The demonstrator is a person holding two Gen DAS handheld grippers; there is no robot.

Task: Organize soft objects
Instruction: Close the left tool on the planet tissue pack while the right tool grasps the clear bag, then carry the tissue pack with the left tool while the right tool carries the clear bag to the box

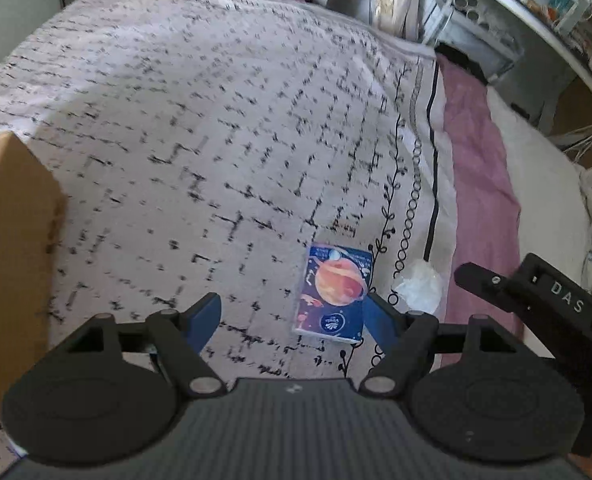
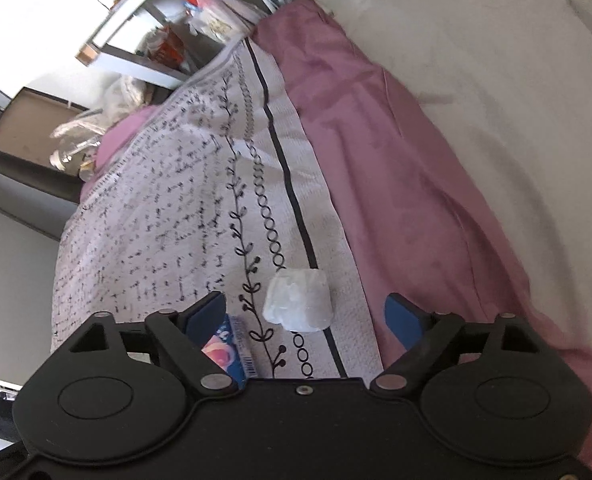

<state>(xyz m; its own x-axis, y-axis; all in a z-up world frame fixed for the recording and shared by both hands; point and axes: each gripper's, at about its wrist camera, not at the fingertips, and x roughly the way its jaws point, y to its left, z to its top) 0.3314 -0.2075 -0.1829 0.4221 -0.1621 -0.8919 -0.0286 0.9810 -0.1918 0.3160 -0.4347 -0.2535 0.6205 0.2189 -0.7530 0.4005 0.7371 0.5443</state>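
Observation:
A blue tissue pack with an orange planet print (image 1: 333, 294) lies on the patterned bedspread (image 1: 200, 128). My left gripper (image 1: 294, 314) is open above the bed, the pack just inside its right finger. A small white crumpled soft lump (image 1: 420, 284) lies to the right of the pack. In the right wrist view the same white lump (image 2: 298, 300) lies between the open fingers of my right gripper (image 2: 308, 314), and the pack (image 2: 226, 354) shows by the left finger. The right gripper's body (image 1: 544, 300) shows at the right in the left wrist view.
A cardboard box (image 1: 12, 264) stands on the bed at the left. A pink sheet (image 2: 396, 184) and a white pillow (image 2: 496, 80) lie beside the bedspread. Cluttered shelves (image 1: 516, 8) stand beyond the bed.

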